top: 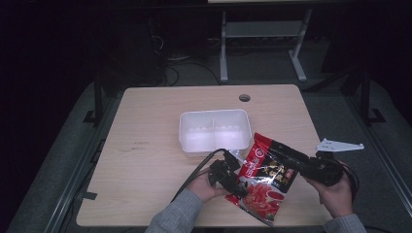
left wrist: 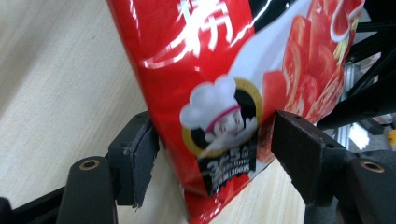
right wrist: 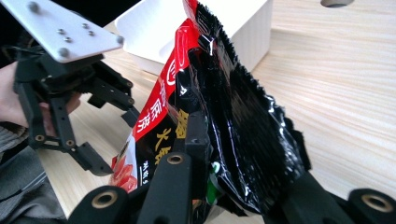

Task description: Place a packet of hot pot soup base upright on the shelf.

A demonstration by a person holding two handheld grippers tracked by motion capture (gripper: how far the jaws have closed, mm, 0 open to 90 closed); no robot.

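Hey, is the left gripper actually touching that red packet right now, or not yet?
Apart. In the left gripper view, the left hand-held gripper straddles the red packet, with visible gaps between each pad and the packet.

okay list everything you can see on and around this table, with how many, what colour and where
Sauce packet: one, red and black, near edge of the table, lifted between both grippers.
Container: one, white, two compartments, mid-table, behind the packet.
Table: one, light wood, round hole near far edge.
Metal frame: one, pale grey, on the floor beyond the table.
Left gripper: one, black, open, fingers either side of the packet's lower corner.
Right gripper: one, black, shut on the packet's black edge.
Hands: two, grey sleeves, at the near edge.
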